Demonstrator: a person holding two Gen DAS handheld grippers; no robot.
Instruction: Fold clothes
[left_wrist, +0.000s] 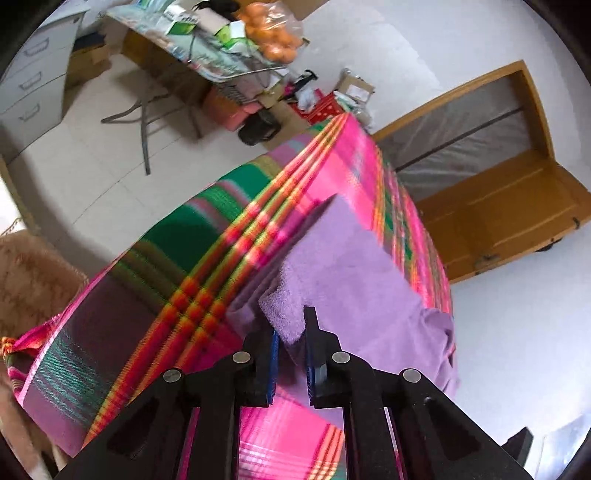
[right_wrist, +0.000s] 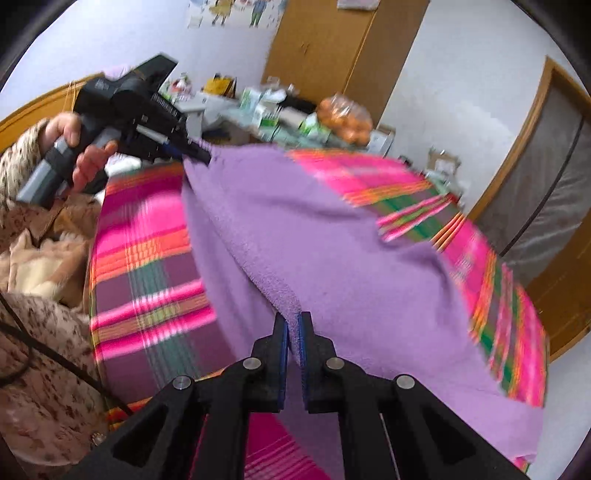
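A lilac towel lies spread over a bed with a pink, green and orange plaid cover. My right gripper is shut on a folded edge of the towel, which rises as a ridge toward my left gripper at the far corner. In the left wrist view, my left gripper pinches a thick rolled corner of the lilac towel between its blue pads. The towel edge hangs lifted between the two grippers. A hand holds the left gripper's handle.
A cluttered table with a bag of oranges stands beyond the bed, with boxes on the floor. A wooden door is to the right. A grey drawer cabinet sits at far left. Brown bedding lies beside the bed.
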